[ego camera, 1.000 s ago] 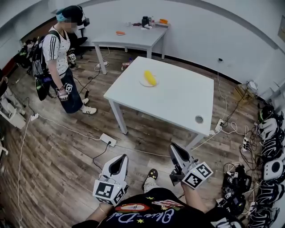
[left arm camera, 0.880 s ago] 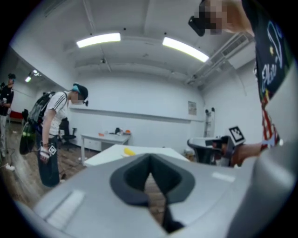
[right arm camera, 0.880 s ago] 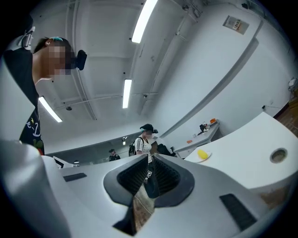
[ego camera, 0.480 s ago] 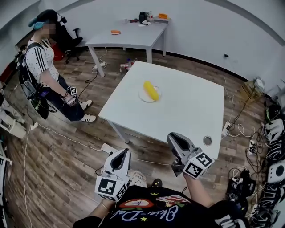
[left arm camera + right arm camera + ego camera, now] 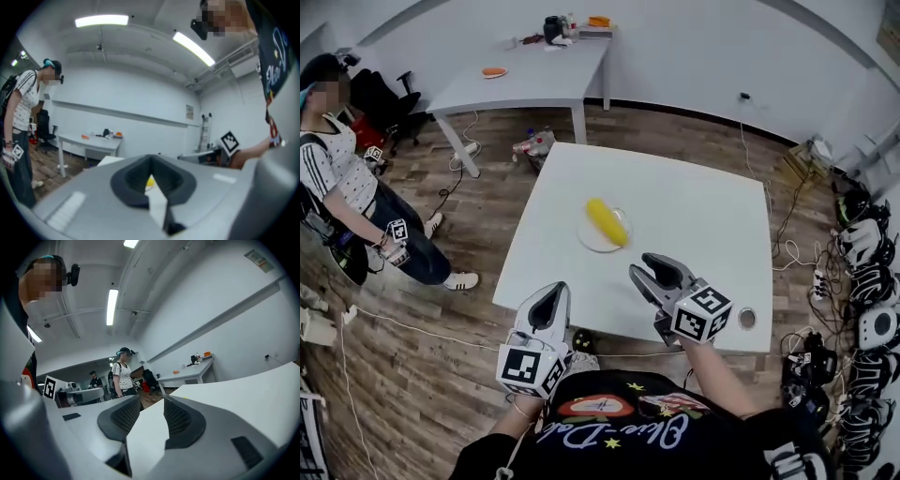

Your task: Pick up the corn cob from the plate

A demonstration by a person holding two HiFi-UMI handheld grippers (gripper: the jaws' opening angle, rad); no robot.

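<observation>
A yellow corn cob (image 5: 607, 222) lies on a clear round plate (image 5: 590, 240) near the middle of the white table (image 5: 694, 216). My right gripper (image 5: 651, 273) hovers over the table's near edge, just short of the plate; its jaws have just been opening and stand open with nothing between them. The right gripper view looks along the right gripper (image 5: 151, 408) at bare tabletop. My left gripper (image 5: 551, 298) is shut and empty at the table's near left edge. In the left gripper view a bit of the corn cob (image 5: 150, 181) shows past the left gripper (image 5: 151, 176).
A person (image 5: 347, 187) stands on the wooden floor to the left. A second white table (image 5: 534, 80) with small items is at the back. Helmets and cables (image 5: 862, 281) crowd the right wall. A round grommet (image 5: 746, 318) sits in the table's near right corner.
The table and corn have come much closer. Both grippers have moved from over the floor to the table's near edge. The right jaws have gone from shut to open.
</observation>
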